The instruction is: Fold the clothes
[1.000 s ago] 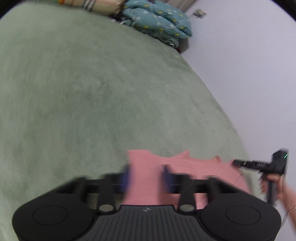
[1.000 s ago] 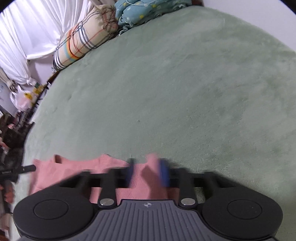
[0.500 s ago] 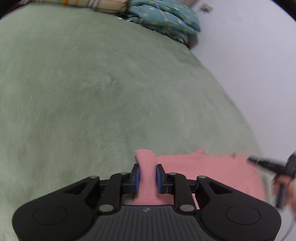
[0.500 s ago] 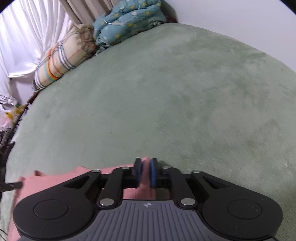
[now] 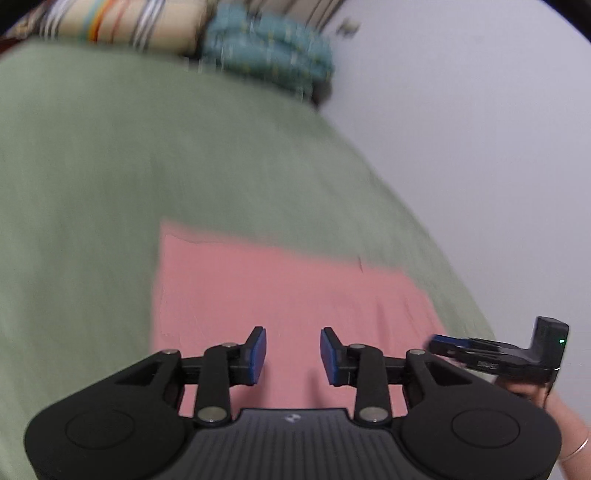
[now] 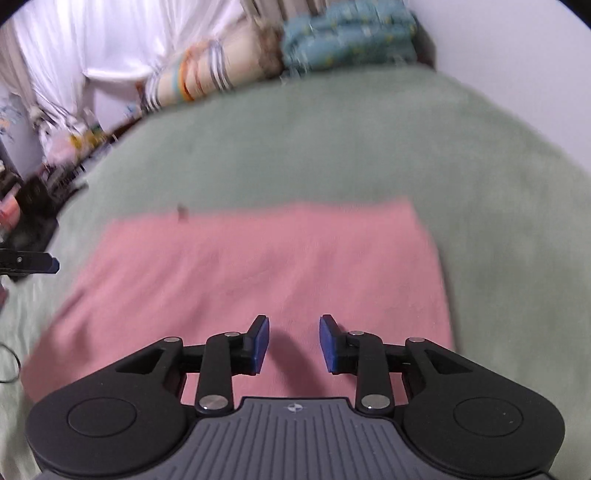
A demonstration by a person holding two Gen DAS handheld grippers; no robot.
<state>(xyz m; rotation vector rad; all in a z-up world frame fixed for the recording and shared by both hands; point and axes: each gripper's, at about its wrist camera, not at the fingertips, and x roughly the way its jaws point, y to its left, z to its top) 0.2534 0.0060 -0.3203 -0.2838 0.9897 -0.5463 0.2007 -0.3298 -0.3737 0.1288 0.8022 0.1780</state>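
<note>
Pink garment (image 5: 288,295) lies flat as a smooth rectangle on the green blanket (image 5: 110,177) in the left wrist view; the left gripper (image 5: 293,354) hovers above it, jaws just opened, nothing between. Right wrist view: same pink cloth, blurred, beneath the right gripper (image 6: 294,343), likewise just parted and empty.

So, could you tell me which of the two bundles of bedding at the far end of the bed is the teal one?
The teal quilt lies nearest the plain wall; the striped cream bundle sits beside the white curtain.
</note>
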